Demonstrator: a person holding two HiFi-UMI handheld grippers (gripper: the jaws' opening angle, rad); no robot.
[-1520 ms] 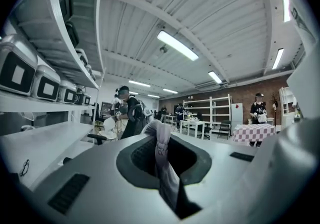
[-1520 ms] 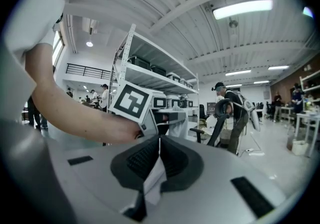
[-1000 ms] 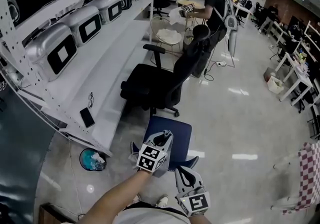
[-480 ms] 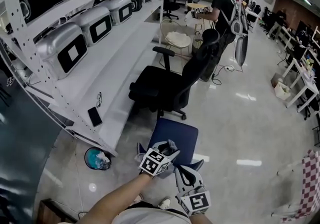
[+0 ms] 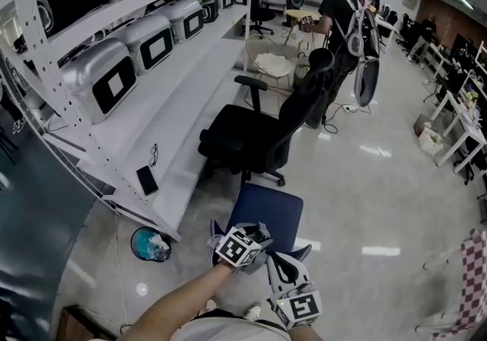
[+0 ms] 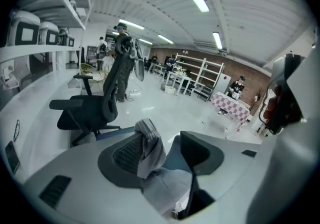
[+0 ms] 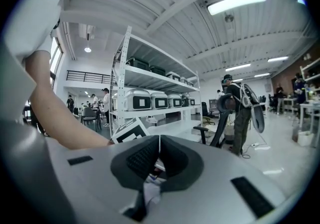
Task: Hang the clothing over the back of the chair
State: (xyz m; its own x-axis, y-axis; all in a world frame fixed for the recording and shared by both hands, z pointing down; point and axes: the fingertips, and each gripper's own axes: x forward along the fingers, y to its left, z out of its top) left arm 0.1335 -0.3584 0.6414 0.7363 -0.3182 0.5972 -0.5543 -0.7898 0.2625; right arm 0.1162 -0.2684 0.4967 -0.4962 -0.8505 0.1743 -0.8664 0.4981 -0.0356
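- Item: clothing [image 6: 149, 150], a grey and white fabric. It lies bunched at the back edge of the blue chair [image 5: 266, 206], directly below both grippers.
- Handling, as judged: light, limp and without stiffness. It folds wherever unsupported and is likely to slide off a smooth chair back if the weight hangs unevenly. Not fragile.
- Hold points, as judged: a gathered fold or hem, pinched through several layers. Two holds set well apart would spread it for draping.
- Left gripper [image 6: 161, 144]: jaws opening, now wide apart. A grey fold stands between them and leans on one pad only, so it is not clamped.
- Right gripper [image 7: 159, 140]: jaws together at the tips, with a scrap of white cloth pinched at their base.
- Change from the earlier frame: the left gripper sits lower and tips further down toward the seat, and its jaws, then nearly closed, are now apart. The right gripper is in nearly the same place.
- The chair back itself is largely hidden under the grippers.
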